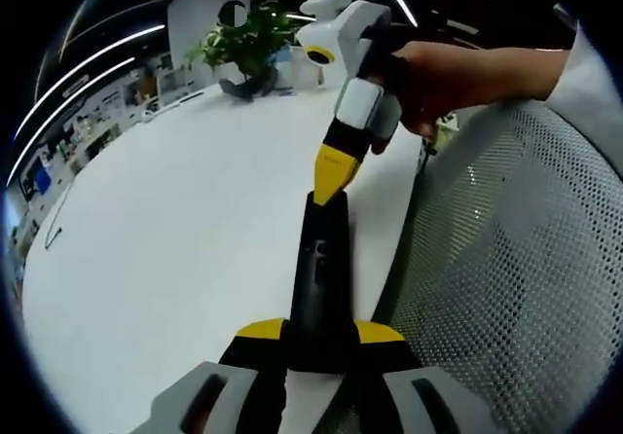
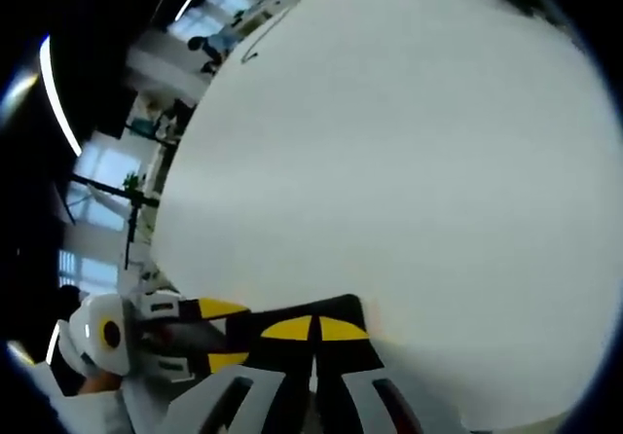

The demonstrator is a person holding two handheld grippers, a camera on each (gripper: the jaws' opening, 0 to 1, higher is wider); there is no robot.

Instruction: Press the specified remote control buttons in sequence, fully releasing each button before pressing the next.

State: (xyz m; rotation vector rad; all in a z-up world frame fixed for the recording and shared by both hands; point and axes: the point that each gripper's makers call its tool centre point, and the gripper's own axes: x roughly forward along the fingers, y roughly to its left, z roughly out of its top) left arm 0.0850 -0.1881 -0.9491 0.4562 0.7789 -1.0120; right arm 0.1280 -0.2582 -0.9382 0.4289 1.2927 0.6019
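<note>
The remote control (image 1: 319,278) sits pinched in the left claw (image 1: 319,342) above the white surface (image 1: 175,239). The right claw (image 1: 331,186), pressed together, touches its top end.

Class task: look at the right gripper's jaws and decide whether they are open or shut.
Shut. In the right gripper view, the right gripper has its two yellow tips meeting with no gap, resting on the black remote, which the left gripper holds.

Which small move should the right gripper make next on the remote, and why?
Probably lift the right gripper straight off the remote. Its shut yellow tip rests on the remote's far end, which the left gripper clamps, and each button must be fully released before the next press.
</note>
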